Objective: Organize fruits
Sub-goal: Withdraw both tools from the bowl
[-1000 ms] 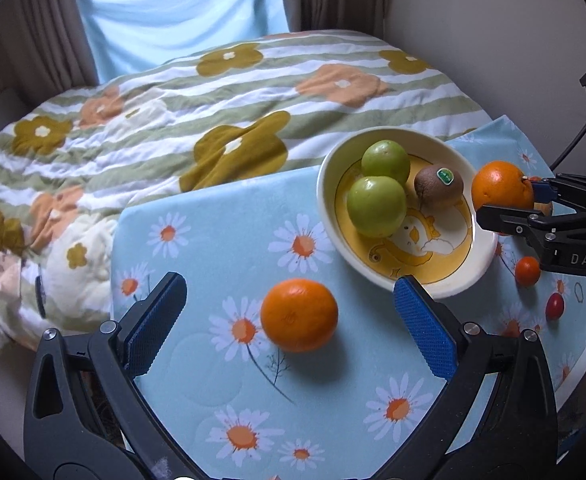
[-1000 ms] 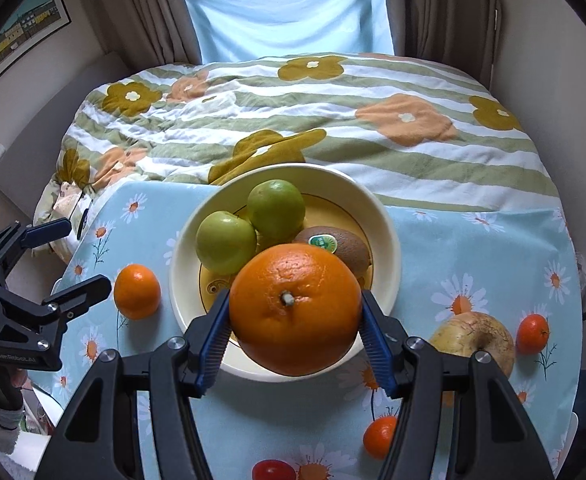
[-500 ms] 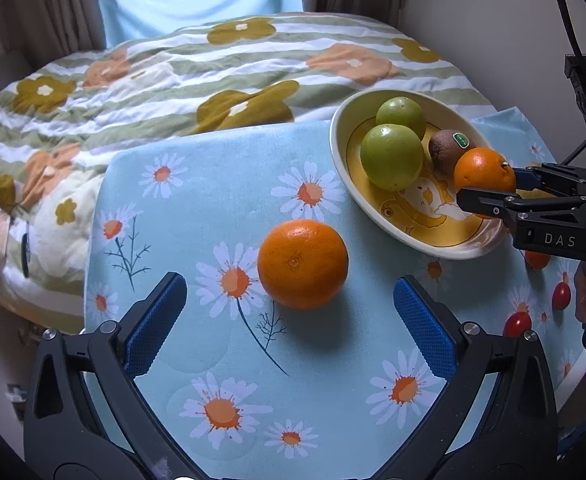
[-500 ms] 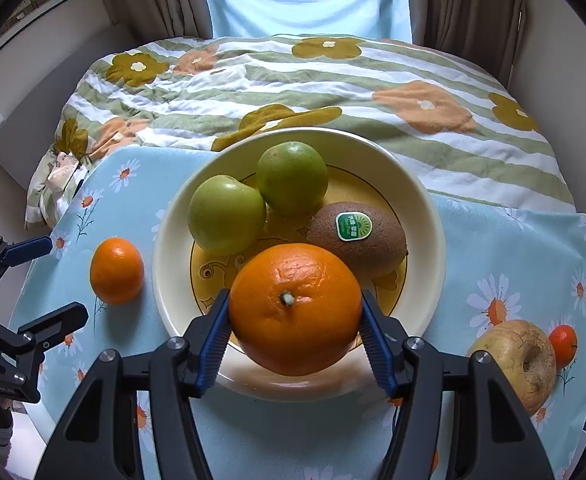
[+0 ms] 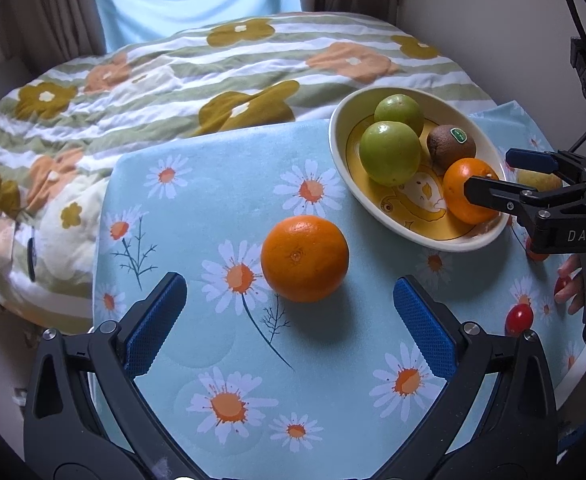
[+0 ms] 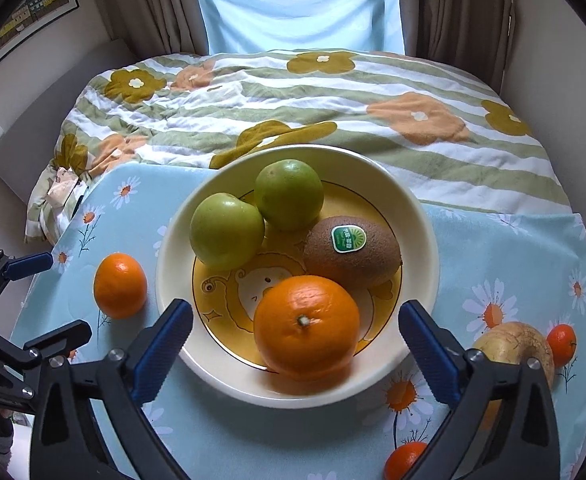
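Observation:
A cream bowl (image 6: 421, 224) with a yellow cartoon bottom holds two green apples (image 6: 227, 231), a kiwi (image 6: 353, 252) and an orange (image 6: 307, 326). My right gripper (image 6: 295, 334) is open, its blue pads on either side of that orange, apart from it. In the left wrist view the bowl (image 5: 341, 152) is at the upper right, with the right gripper (image 5: 501, 176) at its near rim. A second orange (image 5: 305, 258) lies on the daisy cloth just ahead of my open left gripper (image 5: 289, 312). It also shows in the right wrist view (image 6: 120, 285).
A brownish pear (image 6: 513, 344), small tangerines (image 6: 561, 344) and cherry tomatoes (image 5: 519, 318) lie on the cloth right of the bowl. A bed with a flowered striped quilt (image 6: 313, 104) lies beyond the table. Curtains and a window are behind.
My right gripper has opened and let go of the orange, which now rests in the bowl. My left gripper has come closer to the loose orange.

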The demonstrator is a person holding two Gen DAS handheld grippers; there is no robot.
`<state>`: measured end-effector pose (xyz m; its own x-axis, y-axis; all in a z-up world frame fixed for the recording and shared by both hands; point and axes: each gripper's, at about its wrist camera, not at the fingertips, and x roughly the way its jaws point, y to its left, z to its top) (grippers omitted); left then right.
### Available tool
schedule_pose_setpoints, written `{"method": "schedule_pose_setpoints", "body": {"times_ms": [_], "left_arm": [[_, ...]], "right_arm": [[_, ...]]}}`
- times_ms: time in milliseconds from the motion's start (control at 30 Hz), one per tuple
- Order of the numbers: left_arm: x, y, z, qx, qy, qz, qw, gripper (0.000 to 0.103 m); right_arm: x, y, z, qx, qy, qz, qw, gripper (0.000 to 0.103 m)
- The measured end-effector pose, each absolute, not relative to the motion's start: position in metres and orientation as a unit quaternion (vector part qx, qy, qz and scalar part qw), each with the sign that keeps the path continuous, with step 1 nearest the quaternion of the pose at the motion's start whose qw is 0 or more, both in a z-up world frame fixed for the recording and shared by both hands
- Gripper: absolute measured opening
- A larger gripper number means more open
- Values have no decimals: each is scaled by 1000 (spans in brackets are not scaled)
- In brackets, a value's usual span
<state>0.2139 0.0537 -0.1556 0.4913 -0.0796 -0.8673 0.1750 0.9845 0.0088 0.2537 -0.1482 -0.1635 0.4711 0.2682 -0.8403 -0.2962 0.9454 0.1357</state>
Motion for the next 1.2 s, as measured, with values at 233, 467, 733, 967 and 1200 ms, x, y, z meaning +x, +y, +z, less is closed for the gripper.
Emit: {"method": "schedule_pose_setpoints", "body": {"times_ms": [233, 467, 733, 967, 1200], "left_arm": [[208, 50, -138, 57, 485, -80, 869, 103], [205, 41, -102, 68, 454, -99, 883, 103], [204, 15, -64, 68, 420, -147, 893, 103], [192, -14, -46, 81, 398, -185, 895, 103], [167, -44, -53, 76, 408, -186, 891, 103]], "right_arm": [[244, -152, -150, -12, 487, 157, 859, 103], [231, -166, -108, -10, 470, 152, 869, 103], [205, -199, -54, 9, 439, 117, 891, 103], [177, -239, -26, 21, 422, 72, 904, 103], [141, -266, -32, -13, 412, 62, 909, 103]]}}
